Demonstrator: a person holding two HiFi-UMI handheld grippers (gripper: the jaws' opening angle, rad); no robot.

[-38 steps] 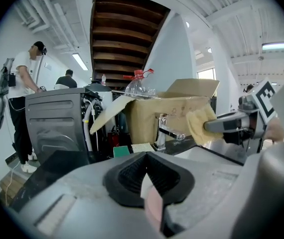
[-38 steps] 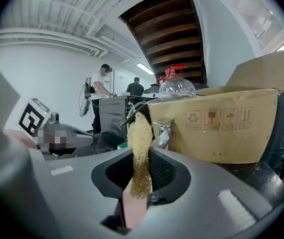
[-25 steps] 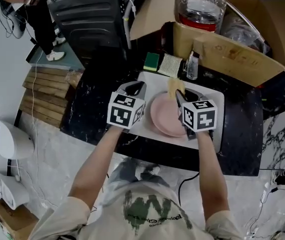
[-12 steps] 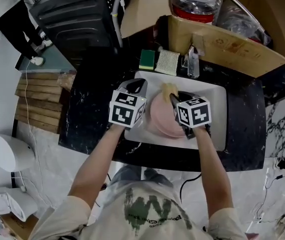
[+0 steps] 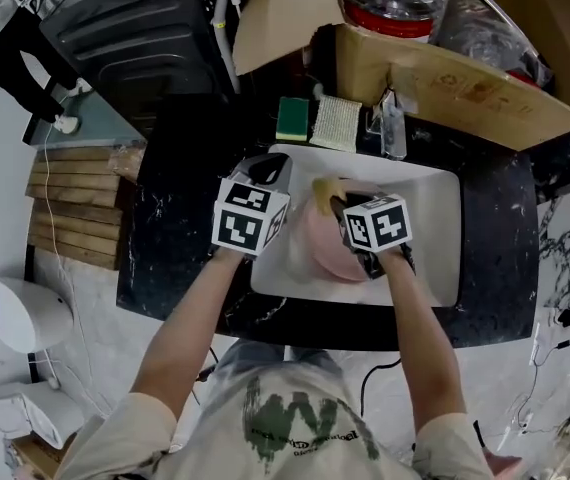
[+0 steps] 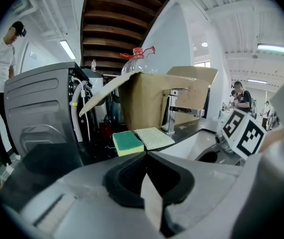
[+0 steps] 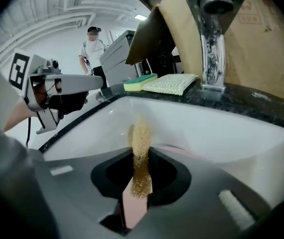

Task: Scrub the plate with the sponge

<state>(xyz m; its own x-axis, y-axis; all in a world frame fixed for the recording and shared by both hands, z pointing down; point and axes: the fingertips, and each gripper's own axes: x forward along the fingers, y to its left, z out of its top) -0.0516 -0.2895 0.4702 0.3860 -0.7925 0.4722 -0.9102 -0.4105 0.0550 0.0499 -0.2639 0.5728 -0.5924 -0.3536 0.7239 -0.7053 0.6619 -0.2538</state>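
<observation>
A: Judging from the grip, mid-scrub; thin yellow sponge [image 7: 141,138] pinched edge-on in the right gripper [image 7: 142,153], clamped shut on it, over the far edge of the pink plate [image 5: 315,251] lying in the white sink [image 5: 435,213]; cannot tell whether touching yet

B: And the left gripper [image 6: 144,154]?

A: Closed on nothing, hovering over the sink's left rim, near the plate but apart from it; no steadying from there

B: Any advice for doing it well?

A: Tilt to lay the sponge's broad face down rather than its thin edge; press lightly, sweep in overlapping circles from rim to centre; probably worth bracing the plate's near rim with the left gripper against sliding; squeeze firmly to stop the soft pad bending or slipping out
</observation>
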